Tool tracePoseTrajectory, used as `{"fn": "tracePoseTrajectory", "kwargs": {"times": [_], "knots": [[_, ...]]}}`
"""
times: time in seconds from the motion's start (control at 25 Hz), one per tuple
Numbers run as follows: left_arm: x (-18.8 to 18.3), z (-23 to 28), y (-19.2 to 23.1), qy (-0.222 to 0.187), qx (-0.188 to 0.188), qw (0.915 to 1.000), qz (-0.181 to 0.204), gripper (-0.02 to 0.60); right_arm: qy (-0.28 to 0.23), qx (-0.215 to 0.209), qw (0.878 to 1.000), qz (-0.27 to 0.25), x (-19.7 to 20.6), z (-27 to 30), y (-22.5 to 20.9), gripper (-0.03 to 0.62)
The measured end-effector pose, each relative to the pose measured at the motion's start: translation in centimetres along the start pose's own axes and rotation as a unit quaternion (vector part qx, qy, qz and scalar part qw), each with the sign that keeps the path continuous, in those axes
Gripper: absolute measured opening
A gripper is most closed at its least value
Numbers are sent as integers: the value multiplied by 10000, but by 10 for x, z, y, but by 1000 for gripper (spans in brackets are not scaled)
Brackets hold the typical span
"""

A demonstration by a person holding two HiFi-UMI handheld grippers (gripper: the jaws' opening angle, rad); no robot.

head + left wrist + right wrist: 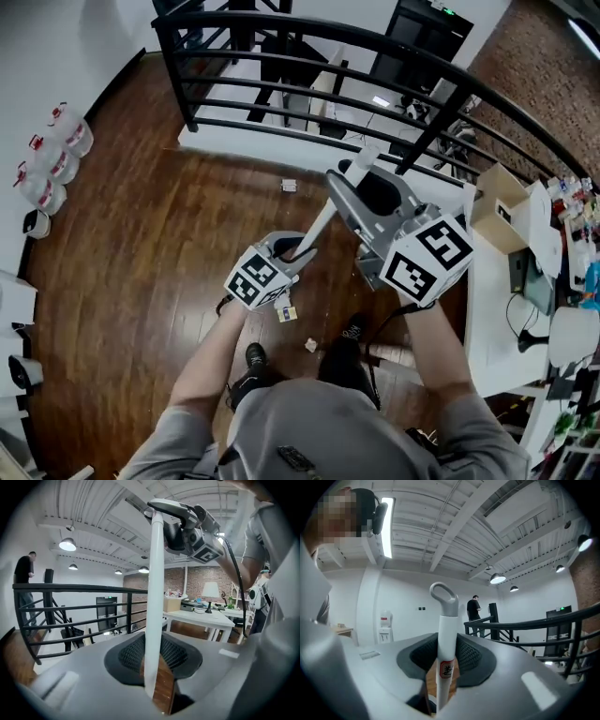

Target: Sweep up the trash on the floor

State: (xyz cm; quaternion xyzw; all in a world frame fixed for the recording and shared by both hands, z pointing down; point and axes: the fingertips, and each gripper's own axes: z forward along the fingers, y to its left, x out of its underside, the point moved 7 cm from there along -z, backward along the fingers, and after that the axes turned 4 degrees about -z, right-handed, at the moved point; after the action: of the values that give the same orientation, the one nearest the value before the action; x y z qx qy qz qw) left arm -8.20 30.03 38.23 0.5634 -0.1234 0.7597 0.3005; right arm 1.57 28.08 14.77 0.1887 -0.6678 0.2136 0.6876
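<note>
Dark wood floor (pixel 159 234) spreads across a loft edged by a black railing (pixel 309 66). Nearest the camera, by the person's black shoes (pixel 255 355), lie two pale scraps of trash (pixel 310 345), one close beside the feet and the other (pixel 286 313) just under the left claw (pixel 298 251). That claw is pinched on a white broom handle (pixel 323 216) partway along its length, the pole running up between its dark ribbed pads. Higher up the same pole, the right claw (pixel 361 197) is clamped just below the grey loop (pixel 443 595) at the handle's tip. The broom's head cannot be made out. A third scrap (pixel 289 186) lies farther out, well apart from the others, towards the railing. Water jugs (pixel 52 155) line the left wall, a white counter (pixel 487 309) stands at right, and a person in black (pixel 474 609) stands far off beyond the rail.
</note>
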Motion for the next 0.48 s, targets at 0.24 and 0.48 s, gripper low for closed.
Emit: {"fn": "tracePoseTrajectory", "kwargs": {"times": [0.24, 0.48], "knots": [[35, -23, -57, 302, 258, 9992, -99, 94, 167, 298, 9991, 244, 21, -46, 48, 97], [61, 13, -144, 449, 324, 9985, -49, 97, 157, 399, 9986, 310, 49, -146, 59, 95]]}}
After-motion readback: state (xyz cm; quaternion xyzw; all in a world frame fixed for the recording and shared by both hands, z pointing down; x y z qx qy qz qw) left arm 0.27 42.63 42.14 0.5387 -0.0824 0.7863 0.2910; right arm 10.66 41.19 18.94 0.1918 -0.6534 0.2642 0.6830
